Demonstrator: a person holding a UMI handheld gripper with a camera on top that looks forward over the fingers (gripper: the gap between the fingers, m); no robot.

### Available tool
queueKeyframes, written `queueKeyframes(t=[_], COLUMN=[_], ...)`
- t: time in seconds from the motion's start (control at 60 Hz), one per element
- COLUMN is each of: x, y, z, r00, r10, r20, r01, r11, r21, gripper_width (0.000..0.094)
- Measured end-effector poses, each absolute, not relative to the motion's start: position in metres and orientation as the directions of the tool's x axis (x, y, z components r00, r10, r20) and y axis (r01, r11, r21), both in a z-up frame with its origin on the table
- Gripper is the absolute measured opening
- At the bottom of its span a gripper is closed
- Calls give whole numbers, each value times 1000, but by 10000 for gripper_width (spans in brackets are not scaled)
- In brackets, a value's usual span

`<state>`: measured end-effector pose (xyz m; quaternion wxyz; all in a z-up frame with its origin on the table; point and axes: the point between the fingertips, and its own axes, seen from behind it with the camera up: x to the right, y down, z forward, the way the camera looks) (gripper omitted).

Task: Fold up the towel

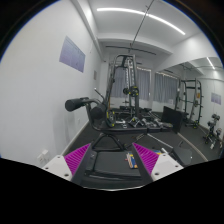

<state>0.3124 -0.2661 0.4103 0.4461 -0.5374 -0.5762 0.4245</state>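
Note:
My gripper (112,152) is open, its two magenta pads (74,160) spread wide apart. Between and just ahead of the fingers lies a dark flat surface (108,168) with a small orange-and-blue label (131,160) on it. Whether this dark surface is a towel or part of a bench is not clear. No plainly recognisable towel shows anywhere else. Nothing is pressed between the fingers.
This is a gym room. A cable machine (125,80) stands straight ahead, with dumbbells (142,117) at its foot. A black padded bar (78,103) juts out on the left. A weight rack (190,100) stands at the right, and a poster (73,52) hangs on the left wall.

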Motion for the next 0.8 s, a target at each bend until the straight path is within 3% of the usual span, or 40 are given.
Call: queueKeyframes(t=[0.5, 0.8], x=[311, 294], y=[-174, -126], z=[344, 273], r00=[81, 121], r10=[995, 990], r20=[59, 72], r01=[323, 404], r11=[30, 17], r21=[-946, -915], gripper_width=[854, 853])
